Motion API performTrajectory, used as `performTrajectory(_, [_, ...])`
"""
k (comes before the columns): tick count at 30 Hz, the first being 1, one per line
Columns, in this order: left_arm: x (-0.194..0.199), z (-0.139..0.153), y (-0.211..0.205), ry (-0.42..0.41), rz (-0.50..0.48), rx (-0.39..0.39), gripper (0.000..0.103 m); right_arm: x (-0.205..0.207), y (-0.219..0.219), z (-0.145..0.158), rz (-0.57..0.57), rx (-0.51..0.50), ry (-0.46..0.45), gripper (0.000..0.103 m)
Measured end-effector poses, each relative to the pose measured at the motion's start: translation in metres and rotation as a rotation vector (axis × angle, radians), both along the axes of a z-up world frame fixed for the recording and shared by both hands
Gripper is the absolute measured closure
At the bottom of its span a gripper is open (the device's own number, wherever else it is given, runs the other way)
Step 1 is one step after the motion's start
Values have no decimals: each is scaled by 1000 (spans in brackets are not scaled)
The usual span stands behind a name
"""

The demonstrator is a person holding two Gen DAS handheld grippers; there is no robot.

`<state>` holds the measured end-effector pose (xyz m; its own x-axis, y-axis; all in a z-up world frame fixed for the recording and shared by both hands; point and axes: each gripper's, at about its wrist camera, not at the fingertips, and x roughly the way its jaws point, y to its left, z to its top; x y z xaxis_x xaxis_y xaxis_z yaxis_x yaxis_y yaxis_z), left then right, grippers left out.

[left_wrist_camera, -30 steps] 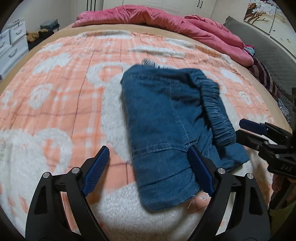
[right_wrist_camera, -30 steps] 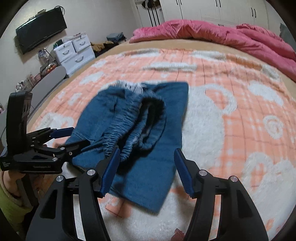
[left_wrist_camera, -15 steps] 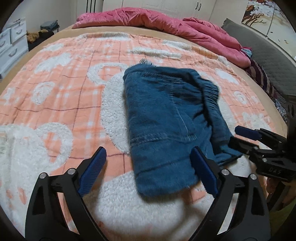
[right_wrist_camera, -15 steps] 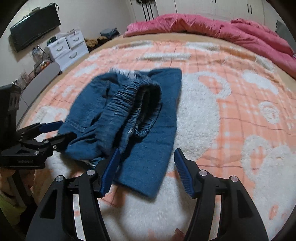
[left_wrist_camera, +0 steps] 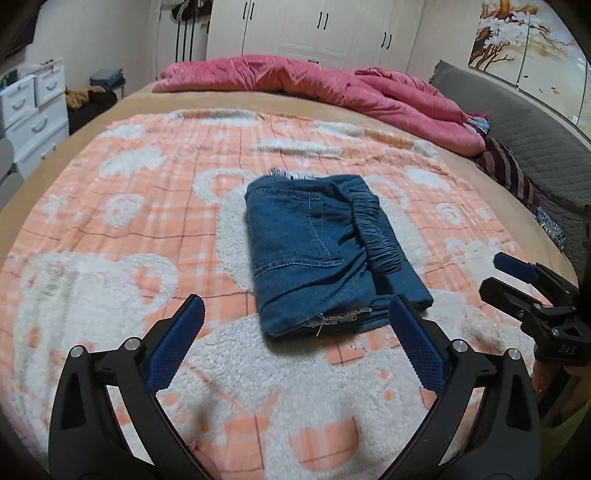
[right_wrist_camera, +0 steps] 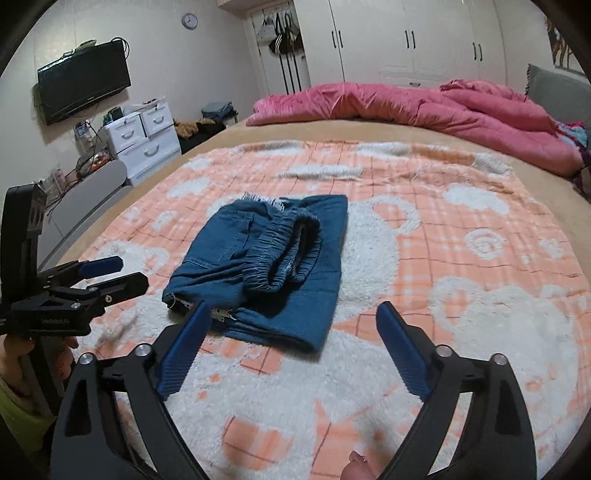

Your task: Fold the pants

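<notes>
The pants (left_wrist_camera: 325, 254) lie as a compact folded bundle on the orange blanket (left_wrist_camera: 147, 229), waistband on top; the folding looks finished. The left gripper (left_wrist_camera: 295, 332) and right gripper (right_wrist_camera: 291, 343) hover nearby, jaws opening, nothing between them

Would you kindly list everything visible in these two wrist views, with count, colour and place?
pants: one, blue denim, folded, mid-blanket
blanket: one, orange and white, spread over bed
quilt: one, pink, bunched along far edge of bed
wardrobe: one, white, far wall
drawer units: several, white, beside bed
television: one, black, wall-mounted
clock: one, white, on wall
left gripper: one, black with blue pads, jaws opening, nothing between them
right gripper: one, same colours, jaws opening, nothing between them
</notes>
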<state>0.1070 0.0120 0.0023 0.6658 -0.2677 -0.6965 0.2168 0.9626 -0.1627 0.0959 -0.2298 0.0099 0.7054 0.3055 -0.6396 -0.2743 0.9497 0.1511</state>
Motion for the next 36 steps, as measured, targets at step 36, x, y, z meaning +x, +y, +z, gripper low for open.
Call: performTrajectory(36, [-98, -31, -16, -10, 8, 51, 9, -84, 4, -7, -75, -72, -47, 4])
